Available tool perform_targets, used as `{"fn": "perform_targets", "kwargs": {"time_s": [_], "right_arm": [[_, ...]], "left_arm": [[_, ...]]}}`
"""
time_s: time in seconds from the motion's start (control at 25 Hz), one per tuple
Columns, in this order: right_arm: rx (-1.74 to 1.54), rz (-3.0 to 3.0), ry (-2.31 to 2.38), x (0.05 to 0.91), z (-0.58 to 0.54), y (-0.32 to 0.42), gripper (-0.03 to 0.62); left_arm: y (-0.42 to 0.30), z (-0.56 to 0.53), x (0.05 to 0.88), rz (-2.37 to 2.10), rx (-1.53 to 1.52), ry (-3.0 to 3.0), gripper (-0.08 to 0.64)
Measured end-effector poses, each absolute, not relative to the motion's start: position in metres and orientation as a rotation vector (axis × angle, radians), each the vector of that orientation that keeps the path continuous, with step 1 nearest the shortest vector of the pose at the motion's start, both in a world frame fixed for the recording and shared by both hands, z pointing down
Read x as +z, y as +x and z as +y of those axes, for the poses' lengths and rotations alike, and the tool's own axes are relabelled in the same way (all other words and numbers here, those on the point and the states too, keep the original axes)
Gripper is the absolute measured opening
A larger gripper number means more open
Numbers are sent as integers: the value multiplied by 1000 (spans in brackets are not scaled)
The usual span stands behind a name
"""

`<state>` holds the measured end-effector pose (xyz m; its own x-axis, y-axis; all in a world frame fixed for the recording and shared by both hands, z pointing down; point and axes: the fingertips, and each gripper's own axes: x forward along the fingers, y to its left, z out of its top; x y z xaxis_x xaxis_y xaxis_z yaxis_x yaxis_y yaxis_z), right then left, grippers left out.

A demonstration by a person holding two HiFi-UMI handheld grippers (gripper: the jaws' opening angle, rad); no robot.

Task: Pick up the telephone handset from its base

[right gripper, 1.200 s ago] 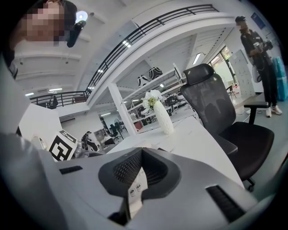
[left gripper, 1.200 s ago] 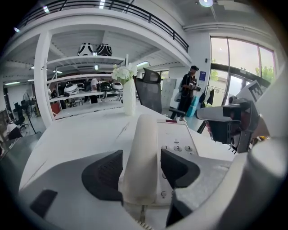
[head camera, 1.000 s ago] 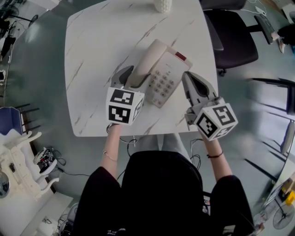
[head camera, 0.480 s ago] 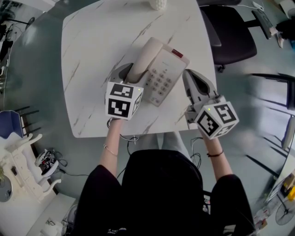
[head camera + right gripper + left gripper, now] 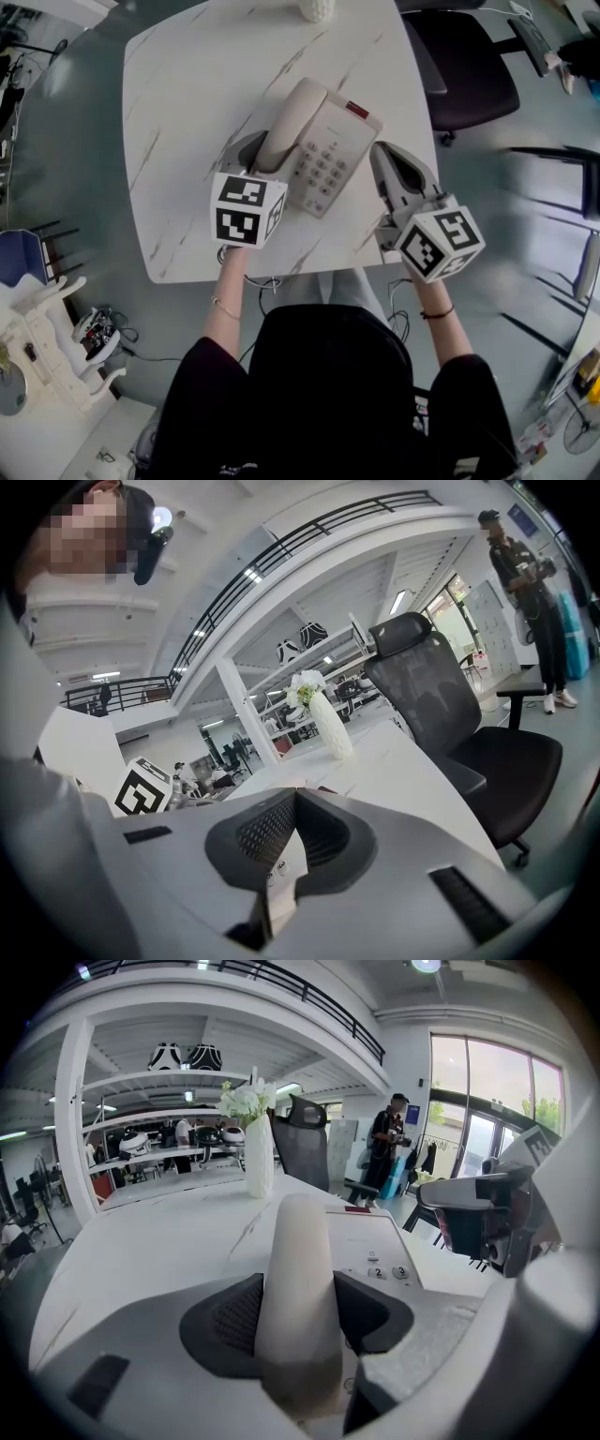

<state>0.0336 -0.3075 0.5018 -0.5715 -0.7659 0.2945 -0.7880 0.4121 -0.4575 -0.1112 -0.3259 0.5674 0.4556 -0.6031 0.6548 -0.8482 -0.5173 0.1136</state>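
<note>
The left gripper [image 5: 260,156] has just been closing its jaws; they now clasp the handset [image 5: 292,117] near its lower end, the rest lying ahead on the base [image 5: 330,157]. The right gripper [image 5: 382,157] is clenched, empty. Held so far off-centre, the handset could pivot and slip when lifted.

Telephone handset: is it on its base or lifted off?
On its base: the handset lies flat along the telephone base, not raised.

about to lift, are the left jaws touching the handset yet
Touching. The left gripper view shows the handset between the jaws of the left gripper, which have just been closing, both pads against its sides, no gap.
</note>
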Motion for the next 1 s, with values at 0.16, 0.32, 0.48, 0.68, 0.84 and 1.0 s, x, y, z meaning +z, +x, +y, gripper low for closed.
{"fn": "perform_targets", "kwargs": {"time_s": [0.16, 0.32, 0.48, 0.68, 0.84, 1.0], "right_arm": [[892, -2615, 1410, 502, -305, 31, -9], [898, -2621, 1406, 501, -305, 32, -9], [927, -2625, 1399, 502, -304, 32, -9], [906, -2640, 1389, 497, -305, 31, -9], [880, -2645, 1388, 491, -305, 30, -9], [841, -2658, 1375, 484, -305, 28, -9]], "left_arm": [[-110, -324, 562, -1216, 729, 2278, 221], [-112, -324, 557, -1221, 702, 2287, 221], [-114, -321, 550, -1212, 642, 2281, 221], [-118, -319, 537, -1239, 562, 2275, 221], [-123, -315, 522, -1275, 488, 2264, 221], [-128, -305, 509, -1313, 425, 2250, 221]]}}
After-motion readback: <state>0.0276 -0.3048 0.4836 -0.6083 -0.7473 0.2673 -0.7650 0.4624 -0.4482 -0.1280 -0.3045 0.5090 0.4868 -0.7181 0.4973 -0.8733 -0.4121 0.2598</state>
